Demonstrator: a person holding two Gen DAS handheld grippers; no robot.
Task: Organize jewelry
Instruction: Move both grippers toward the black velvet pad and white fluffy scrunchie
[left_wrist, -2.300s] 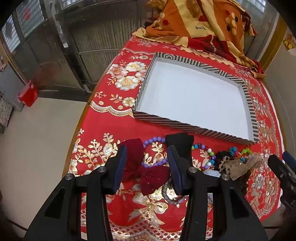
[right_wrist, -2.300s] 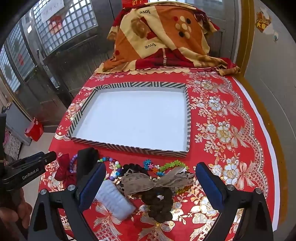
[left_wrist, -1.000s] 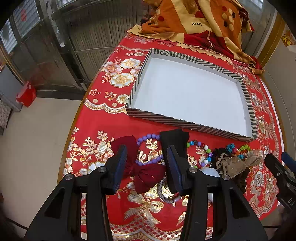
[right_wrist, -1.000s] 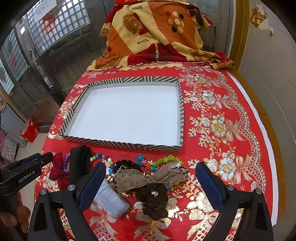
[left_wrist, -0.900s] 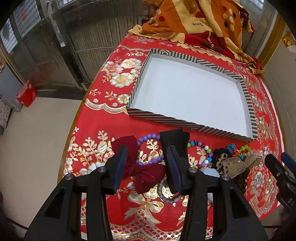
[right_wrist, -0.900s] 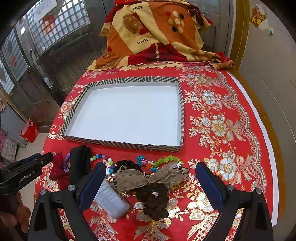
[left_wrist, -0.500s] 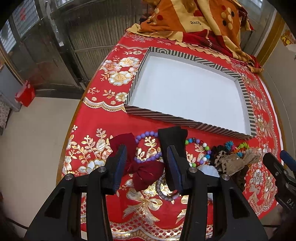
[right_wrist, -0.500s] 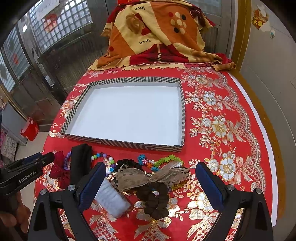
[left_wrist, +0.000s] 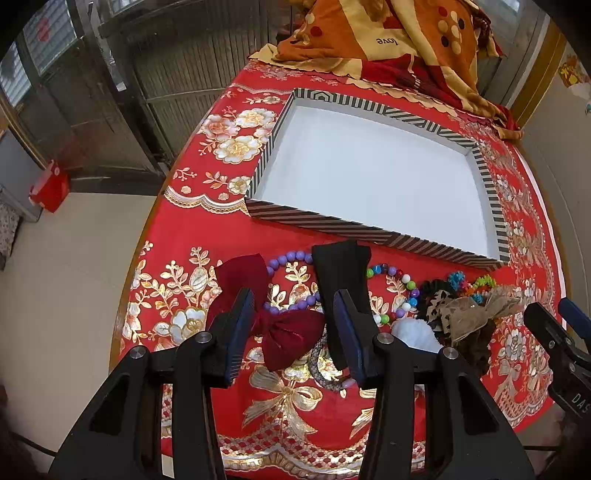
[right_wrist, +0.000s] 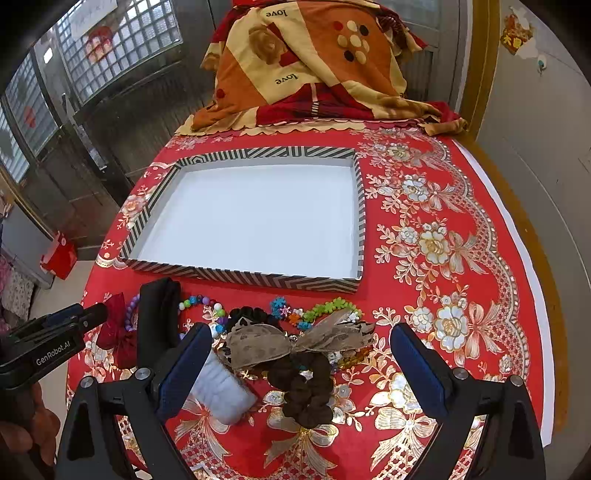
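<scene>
My left gripper (left_wrist: 293, 326) is open, low over a dark red bow (left_wrist: 291, 334) that lies on the red cloth between its fingers. Beside the bow are a purple bead bracelet (left_wrist: 286, 258), a black cloth piece (left_wrist: 341, 267) and a multicolour bead bracelet (left_wrist: 404, 290). My right gripper (right_wrist: 301, 367) stands wide open above a tan bow (right_wrist: 295, 341), a brown scrunchie (right_wrist: 306, 391) and a white fluffy piece (right_wrist: 221, 391). A green flower bracelet (right_wrist: 328, 306) lies behind them. The striped tray (right_wrist: 240, 275) with a white floor holds nothing.
An orange and red blanket (right_wrist: 306, 70) is heaped at the table's far end. The table's left edge (left_wrist: 147, 240) drops to the floor, where a red bag (left_wrist: 50, 184) stands. A wall runs along the right side. The left gripper (right_wrist: 55, 343) shows in the right wrist view.
Both views have drifted only slightly. The items lie where they were and both grippers stay open.
</scene>
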